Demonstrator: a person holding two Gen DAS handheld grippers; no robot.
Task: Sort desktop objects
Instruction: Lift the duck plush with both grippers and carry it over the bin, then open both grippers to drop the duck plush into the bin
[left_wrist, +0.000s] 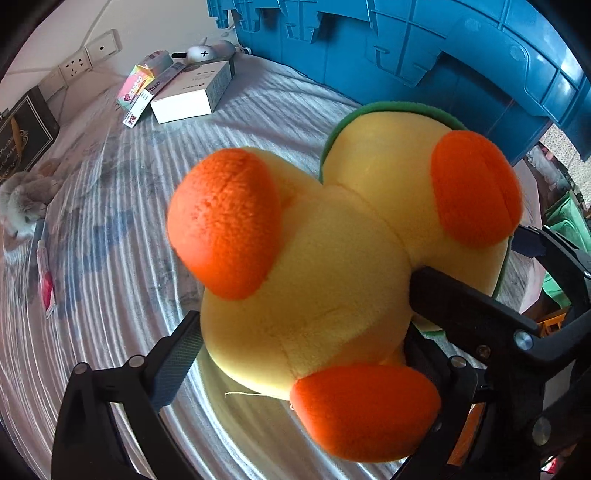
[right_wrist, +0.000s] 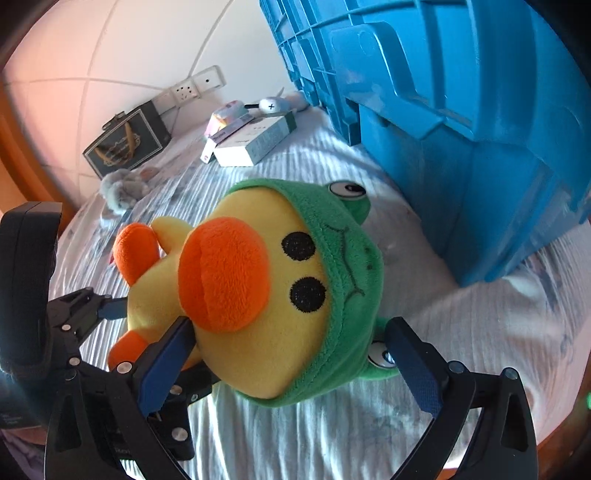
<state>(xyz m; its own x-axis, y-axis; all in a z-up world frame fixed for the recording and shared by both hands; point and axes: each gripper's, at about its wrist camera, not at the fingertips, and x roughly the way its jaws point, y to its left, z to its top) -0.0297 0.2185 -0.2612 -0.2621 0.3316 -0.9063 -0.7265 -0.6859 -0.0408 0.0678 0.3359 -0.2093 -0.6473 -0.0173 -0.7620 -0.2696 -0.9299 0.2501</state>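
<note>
So the plush duck (right_wrist: 258, 295) is lying on its back on the striped cloth (right_wrist: 332, 424) over the desk, with both sets of tongs around it. The left view only gets the belly, two orange feet, the beak and a sliver of green. The right view shows the whole face: black eyes, orange beak and a frog hood (right_wrist: 347, 258) with googly eyes. The left tongs (left_wrist: 314, 350) are spread as wide as they go around the duck's body. The one pad (left_wrist: 177, 354) I can see sits right at the side of the plush without denting it, and the other is hidden behind a foot (left_wrist: 365, 410). The right tongs (right_wrist: 288, 328) are also wide, around the head. One pad is tucked under the beak and the other sits against a frog eye, but I honestly can't tell if they're squeezing. A big blue crate (right_wrist: 461, 129) stands beyond and to the right of both tongs. Far ahead of them are some boxes (left_wrist: 192, 96) and a small white toy (left_wrist: 203, 53); the print on the boxes is too small to read. Off to the left, the right view shows a dark gift bag (right_wrist: 125, 147) and a grey fluffy thing (right_wrist: 122, 188) properly. In the left view both are cut off at the edge, though that view does catch a red packet (left_wrist: 46, 288).
</note>
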